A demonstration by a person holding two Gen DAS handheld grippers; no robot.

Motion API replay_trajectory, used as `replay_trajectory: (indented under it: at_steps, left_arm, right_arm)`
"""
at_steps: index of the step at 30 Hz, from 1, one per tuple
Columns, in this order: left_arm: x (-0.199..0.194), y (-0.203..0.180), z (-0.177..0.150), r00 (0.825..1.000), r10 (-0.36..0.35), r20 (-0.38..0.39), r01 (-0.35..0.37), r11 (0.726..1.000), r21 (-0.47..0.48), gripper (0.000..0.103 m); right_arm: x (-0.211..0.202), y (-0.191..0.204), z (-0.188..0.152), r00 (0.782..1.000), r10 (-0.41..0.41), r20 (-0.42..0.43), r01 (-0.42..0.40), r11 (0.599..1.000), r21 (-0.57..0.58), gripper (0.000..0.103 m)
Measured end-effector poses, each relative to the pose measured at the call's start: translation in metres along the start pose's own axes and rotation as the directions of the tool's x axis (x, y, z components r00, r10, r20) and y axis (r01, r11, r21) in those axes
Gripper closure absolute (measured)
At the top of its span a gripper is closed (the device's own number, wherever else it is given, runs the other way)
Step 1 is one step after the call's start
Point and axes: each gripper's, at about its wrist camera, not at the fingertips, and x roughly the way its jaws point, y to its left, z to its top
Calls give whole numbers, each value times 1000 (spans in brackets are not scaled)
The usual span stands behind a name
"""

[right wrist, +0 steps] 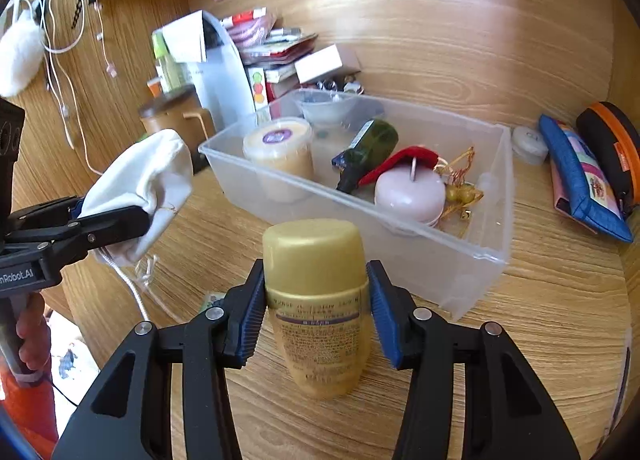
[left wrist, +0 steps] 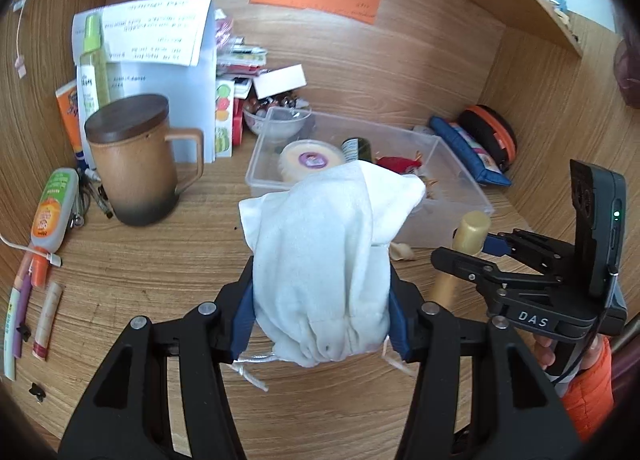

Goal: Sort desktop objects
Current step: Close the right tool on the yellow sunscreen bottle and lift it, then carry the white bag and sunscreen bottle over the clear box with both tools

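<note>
Clear plastic bin (right wrist: 486,256) is standing on the wooden desk (right wrist: 560,300) and is already holding several sorted items: a lidded cream tub (right wrist: 280,148), a dark green bottle (right wrist: 366,152), a red item and a pale round case (right wrist: 410,192). Sorting is judged partly done. Items are still lying loose at the desk's left edge, including an orange-capped tube (left wrist: 52,208), pens and a brown lidded mug (left wrist: 132,160).

The left gripper (left wrist: 322,316) is clamping a white drawstring pouch (left wrist: 320,252), jaws about half apart, pads pressing its sides, near the bin's front wall. The right gripper (right wrist: 316,308) is gripping a gold-capped bottle (right wrist: 316,292) by its neck, jaws narrower than half, bottle upright, just short of the bin. Neither item is in the bin yet.
</note>
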Motion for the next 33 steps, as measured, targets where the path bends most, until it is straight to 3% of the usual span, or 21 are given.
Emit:
replay_trajectory:
  at_steps: [11, 33]
  left_arm:
    - [-2, -18, 6, 1000, -9, 6, 9, 999, 32, 49]
    - [-17, -22, 55, 997, 2, 78, -8, 997, 78, 49]
  right_arm:
    - [-17, -7, -3, 999, 12, 41, -13, 999, 33, 59]
    - [-72, -23, 50, 988, -16, 156, 17, 1000, -10, 59]
